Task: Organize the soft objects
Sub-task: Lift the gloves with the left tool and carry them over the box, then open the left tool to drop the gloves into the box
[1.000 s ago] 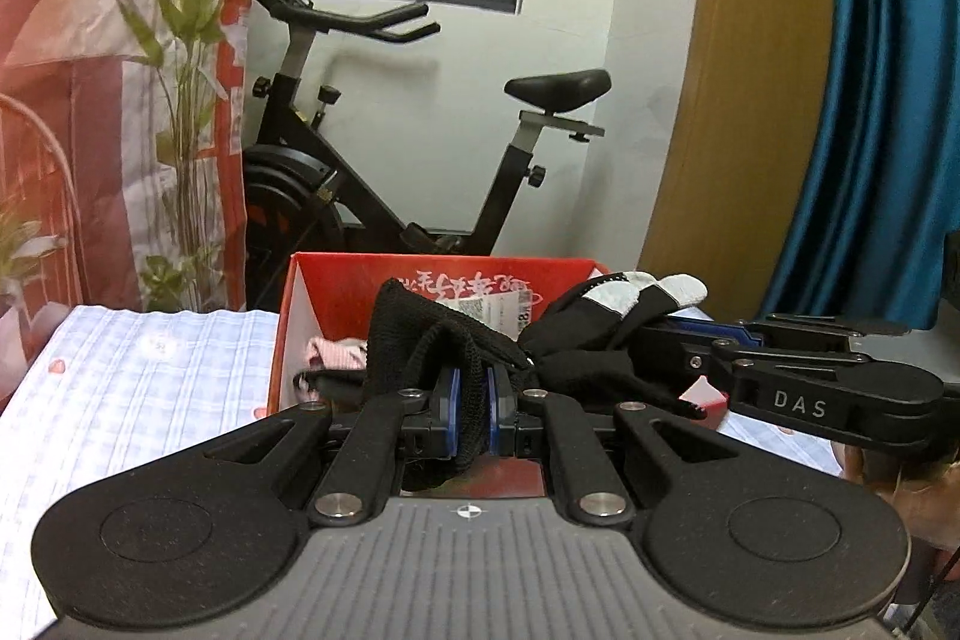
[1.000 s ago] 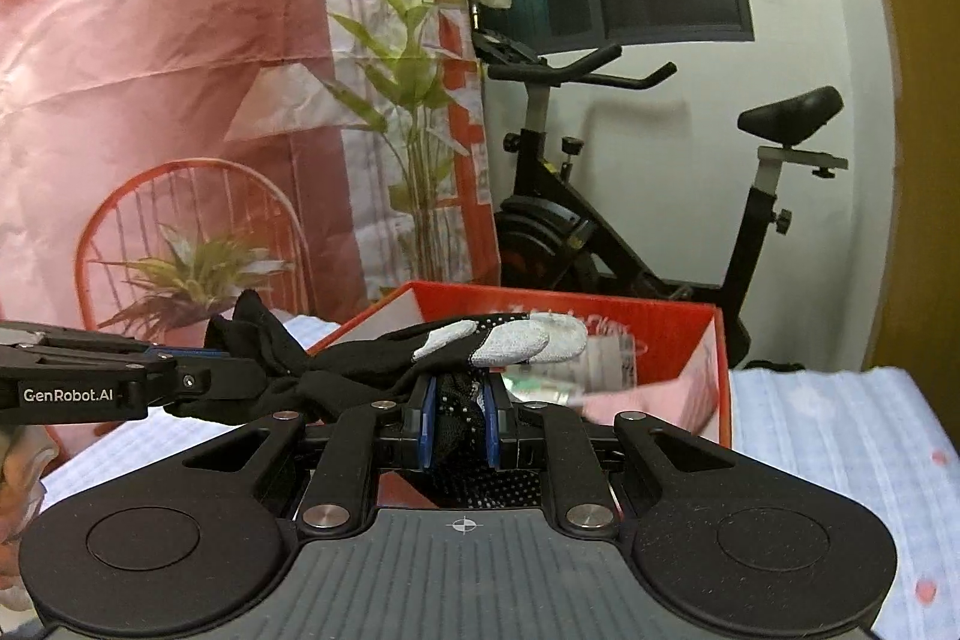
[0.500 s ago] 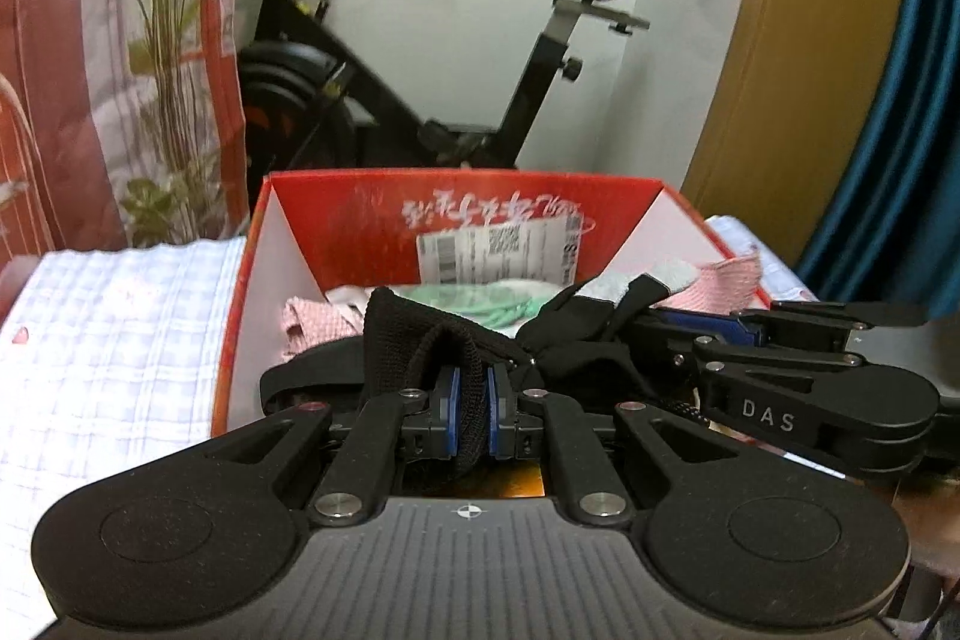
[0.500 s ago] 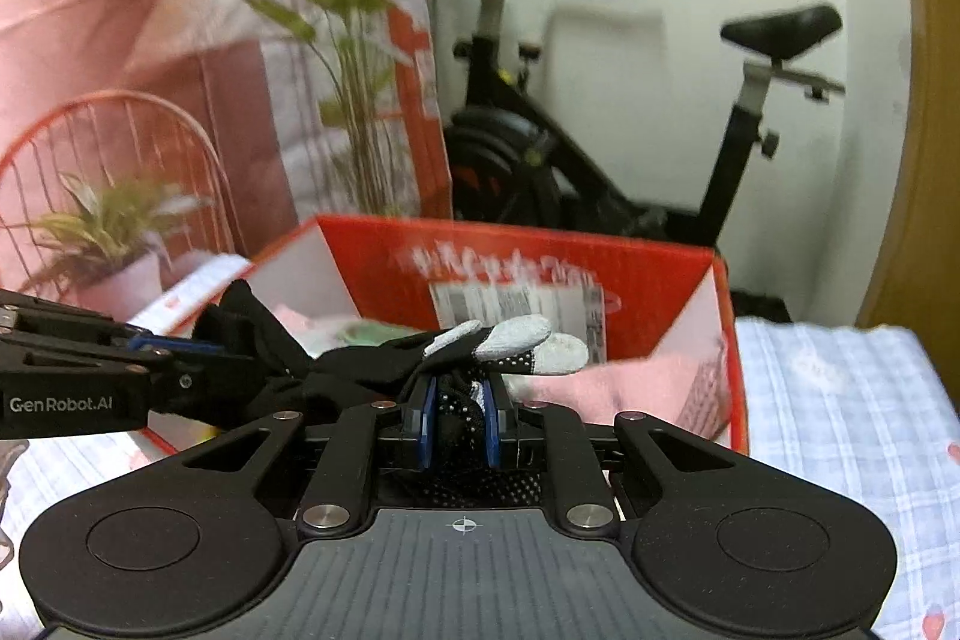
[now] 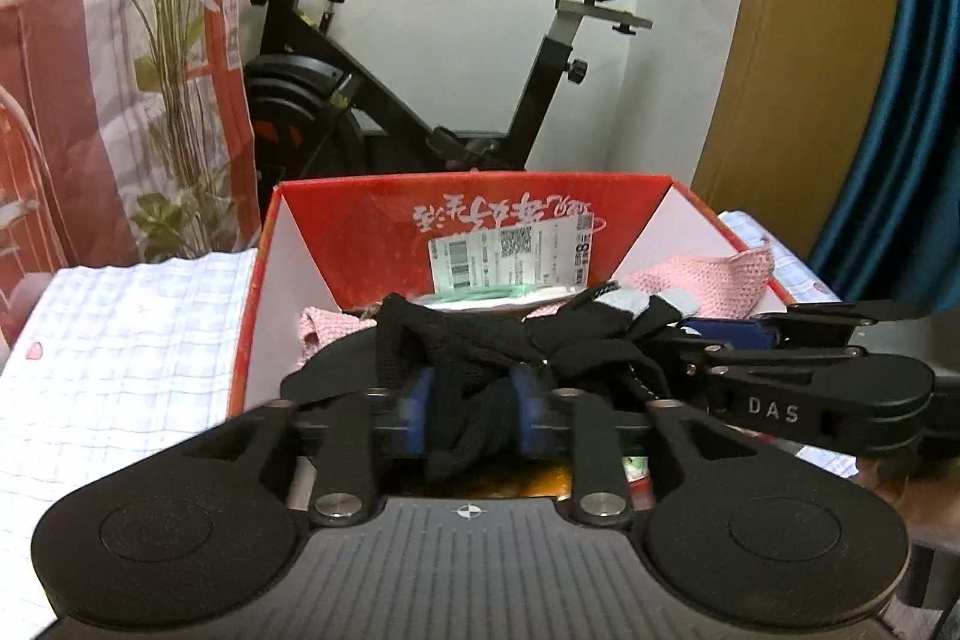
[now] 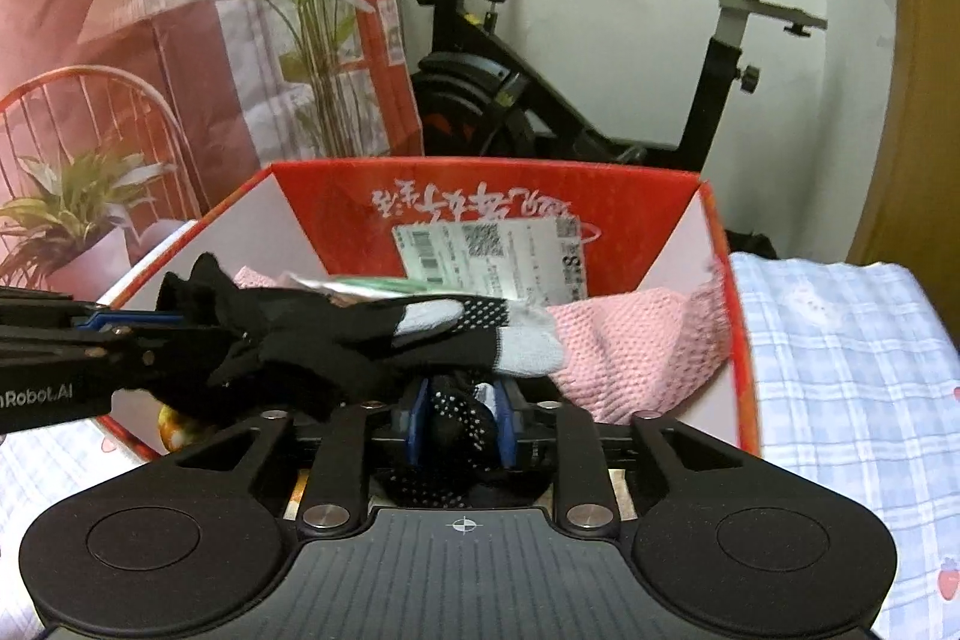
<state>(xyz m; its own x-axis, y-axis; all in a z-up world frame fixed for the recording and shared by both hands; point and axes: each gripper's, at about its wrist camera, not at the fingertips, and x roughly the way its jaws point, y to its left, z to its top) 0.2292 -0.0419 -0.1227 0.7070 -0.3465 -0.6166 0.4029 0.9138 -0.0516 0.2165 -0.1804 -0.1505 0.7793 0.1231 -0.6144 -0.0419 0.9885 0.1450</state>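
Both tongs have dropped toward the red box (image 5: 468,220) and their jaws have just been opening: left tongs (image 5: 471,409) and right tongs (image 6: 459,421) loosen around the black glove (image 6: 336,340), draped over pink cloth (image 6: 630,352) at frame centre.

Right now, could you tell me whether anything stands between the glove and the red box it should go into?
Nothing visible does: the glove hangs over the open box, above the pink cloth already inside.
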